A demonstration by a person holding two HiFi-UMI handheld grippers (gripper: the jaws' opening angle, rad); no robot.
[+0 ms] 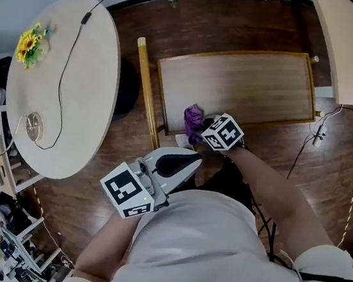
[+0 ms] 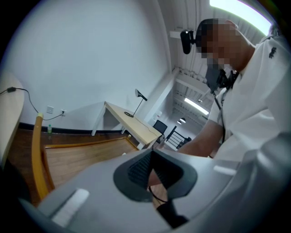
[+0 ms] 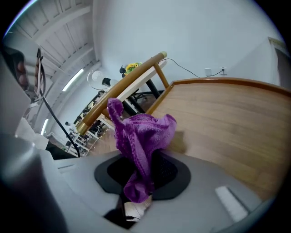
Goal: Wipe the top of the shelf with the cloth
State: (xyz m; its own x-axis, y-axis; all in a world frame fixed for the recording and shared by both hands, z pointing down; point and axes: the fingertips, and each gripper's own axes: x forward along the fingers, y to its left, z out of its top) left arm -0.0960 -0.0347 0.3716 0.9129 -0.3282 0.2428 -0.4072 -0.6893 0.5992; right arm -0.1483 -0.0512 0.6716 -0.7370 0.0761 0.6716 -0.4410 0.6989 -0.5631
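The wooden shelf top [image 1: 249,82] lies ahead of me, a long board with a raised rim. My right gripper [image 1: 198,133] hangs over its near left corner, shut on a purple cloth [image 1: 194,117]. In the right gripper view the cloth [image 3: 141,132] bunches up out of the shut right gripper [image 3: 138,175], just above the board [image 3: 218,118]. My left gripper [image 1: 187,161] is held back near my body, off the shelf. In its own view the left gripper [image 2: 152,170] is shut on nothing, and the shelf top [image 2: 77,154] lies beyond.
A wooden rail [image 1: 146,88] runs along the shelf's left end. A round white table [image 1: 61,83] with yellow flowers [image 1: 29,43] and a cable stands to the left. A pale desk [image 1: 350,44] is at the far right, with a power strip [image 1: 319,131] on the floor.
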